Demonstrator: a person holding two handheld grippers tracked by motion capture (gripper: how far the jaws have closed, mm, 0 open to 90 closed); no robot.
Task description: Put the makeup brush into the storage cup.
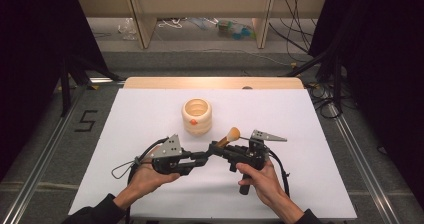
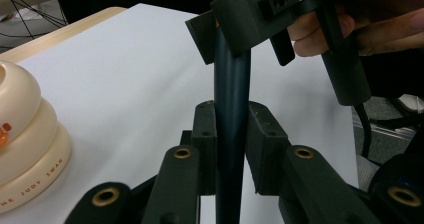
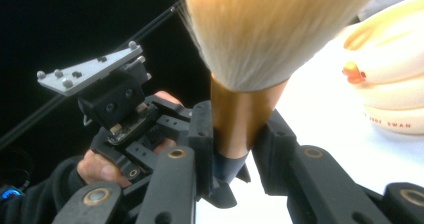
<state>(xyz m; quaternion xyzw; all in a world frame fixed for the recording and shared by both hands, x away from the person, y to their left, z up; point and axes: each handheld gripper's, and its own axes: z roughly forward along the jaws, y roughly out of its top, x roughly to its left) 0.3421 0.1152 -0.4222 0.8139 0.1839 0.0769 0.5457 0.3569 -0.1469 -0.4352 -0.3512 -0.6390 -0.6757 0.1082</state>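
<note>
With the left gripper (image 1: 202, 157) clamped on the dark tapered handle and the right gripper (image 1: 223, 150) on the copper ferrule of the soft-bristled makeup brush (image 1: 231, 135), held above the white tabletop (image 1: 150, 109) near the cream ribbed ceramic holder (image 1: 196, 116), uneven pulling could probably twist it loose

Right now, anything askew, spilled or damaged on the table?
Nothing stands out. The makeup brush is held off the table by both grippers: the left gripper is shut on its dark handle, the right gripper on the copper collar below the bristles. The cream ribbed holder stands upright on the white sheet, apart from the brush. No spill shows.
</note>
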